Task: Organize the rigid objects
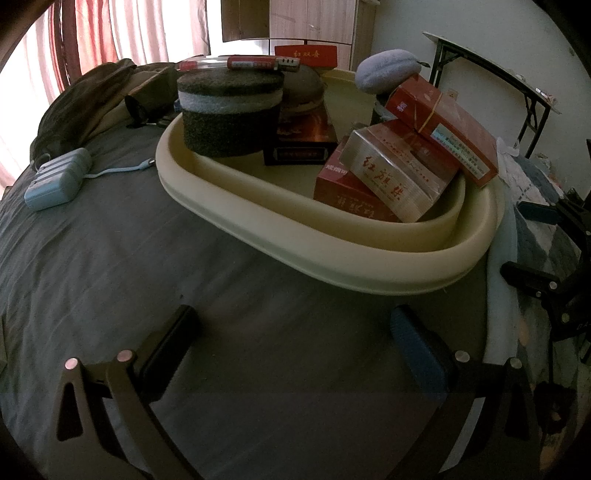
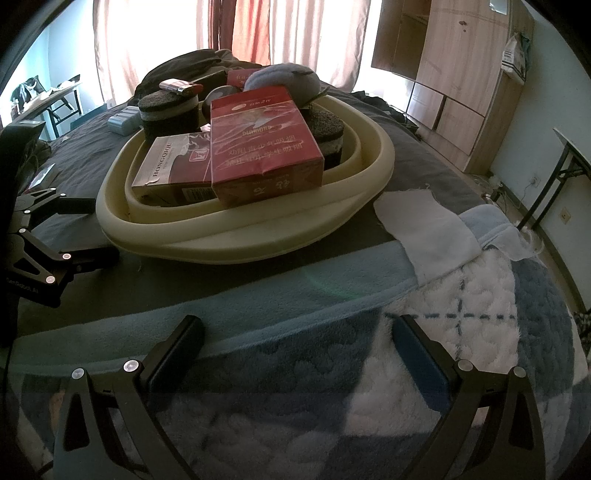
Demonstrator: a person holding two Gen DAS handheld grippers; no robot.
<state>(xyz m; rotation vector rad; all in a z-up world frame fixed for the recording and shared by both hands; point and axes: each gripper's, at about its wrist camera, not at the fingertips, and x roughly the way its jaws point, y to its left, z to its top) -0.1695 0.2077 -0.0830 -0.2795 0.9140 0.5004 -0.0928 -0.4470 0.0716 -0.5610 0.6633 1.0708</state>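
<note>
Both the left gripper (image 1: 295, 332) and right gripper (image 2: 297, 341) gape, holding nothing; the tray (image 1: 332, 254) holds three red boxes (image 1: 391, 177); only the right view shows the white cloth (image 2: 421, 225).

Backlit pink-and-red striped curtains (image 2: 236, 33) cover a bright window. A light wooden wardrobe (image 2: 454, 74) stands against the white wall (image 1: 480, 22), near a black-legged folding table (image 1: 491, 74).

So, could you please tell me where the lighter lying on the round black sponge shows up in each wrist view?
Left wrist view: the lighter lies flat on the round black sponge, upper centre, at the tray's far left.
Right wrist view: the lighter is upper left, on the same sponge behind the cigarette packs.
Shared landmark: the cream tray.
</note>
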